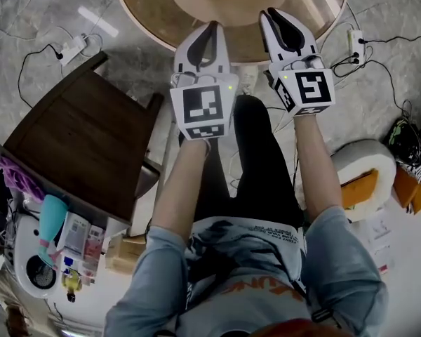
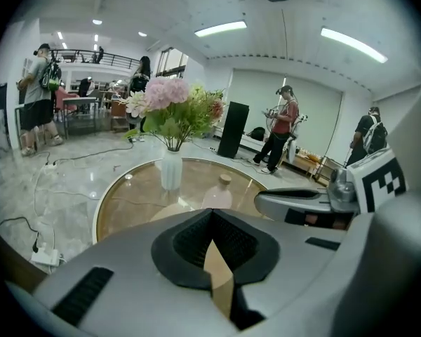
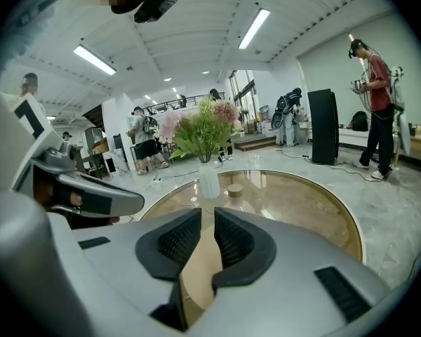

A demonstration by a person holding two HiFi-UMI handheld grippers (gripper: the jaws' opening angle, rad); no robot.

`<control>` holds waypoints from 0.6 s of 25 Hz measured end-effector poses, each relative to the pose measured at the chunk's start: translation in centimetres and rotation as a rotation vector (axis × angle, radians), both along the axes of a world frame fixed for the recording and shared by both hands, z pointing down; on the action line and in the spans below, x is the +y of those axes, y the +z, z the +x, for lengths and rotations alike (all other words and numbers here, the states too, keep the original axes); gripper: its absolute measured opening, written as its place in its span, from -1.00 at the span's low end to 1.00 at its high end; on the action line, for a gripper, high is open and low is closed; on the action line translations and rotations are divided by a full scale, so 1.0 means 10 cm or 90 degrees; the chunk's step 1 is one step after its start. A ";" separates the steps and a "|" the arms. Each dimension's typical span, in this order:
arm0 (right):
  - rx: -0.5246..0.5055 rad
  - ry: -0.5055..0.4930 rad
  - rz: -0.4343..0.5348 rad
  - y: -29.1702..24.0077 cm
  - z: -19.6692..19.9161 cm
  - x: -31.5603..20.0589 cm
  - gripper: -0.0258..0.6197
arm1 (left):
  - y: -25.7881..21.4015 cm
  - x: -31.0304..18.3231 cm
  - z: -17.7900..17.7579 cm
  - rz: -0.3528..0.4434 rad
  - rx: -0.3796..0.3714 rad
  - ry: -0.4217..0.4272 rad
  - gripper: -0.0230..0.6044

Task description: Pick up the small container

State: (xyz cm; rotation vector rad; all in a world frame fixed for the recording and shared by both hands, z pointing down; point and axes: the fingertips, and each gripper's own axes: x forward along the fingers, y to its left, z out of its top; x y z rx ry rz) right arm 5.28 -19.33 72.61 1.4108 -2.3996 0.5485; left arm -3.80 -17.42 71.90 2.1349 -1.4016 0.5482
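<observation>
The small container [image 2: 219, 192] is a clear jar with a cork lid, standing on the round glass table [image 2: 126, 202] next to a white vase of pink flowers [image 2: 171, 168]. In the right gripper view the container [image 3: 234, 190] sits just right of the vase [image 3: 208, 180]. It lies outside the head view. My left gripper [image 1: 209, 25] hovers over the table's near rim [image 1: 147, 12], jaws shut with nothing between them. My right gripper [image 1: 270, 12] is beside it, a little farther in, with a narrow empty gap between its pads. Both grippers are well short of the container.
A dark wooden side table [image 1: 84, 146] stands to my left. A power strip [image 1: 74, 45] and cables lie on the floor. A white and orange stool [image 1: 361, 177] is at my right. Several people [image 2: 281, 128] and a black speaker [image 2: 233, 128] stand beyond the table.
</observation>
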 end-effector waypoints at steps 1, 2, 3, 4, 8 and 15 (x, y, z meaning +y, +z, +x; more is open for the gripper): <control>0.008 -0.007 0.001 0.05 -0.01 -0.04 -0.67 | 0.02 -0.01 -0.01 -0.002 0.000 -0.003 -0.85; 0.017 -0.013 0.003 0.10 -0.01 -0.07 -0.64 | 0.03 -0.02 -0.02 -0.003 -0.001 -0.006 -0.85; 0.025 -0.016 0.007 0.15 -0.01 -0.11 -0.67 | 0.05 -0.02 -0.02 -0.004 -0.002 -0.009 -0.85; 0.030 -0.016 0.013 0.18 0.01 -0.16 -0.70 | 0.06 -0.02 -0.03 -0.005 -0.003 -0.010 -0.85; 0.044 0.002 0.030 0.34 0.08 -0.39 -0.58 | 0.14 -0.04 -0.06 -0.017 -0.009 -0.003 -0.85; 0.056 -0.017 0.032 0.51 0.04 -0.69 -0.33 | 0.20 -0.08 -0.10 -0.020 -0.010 -0.007 -0.85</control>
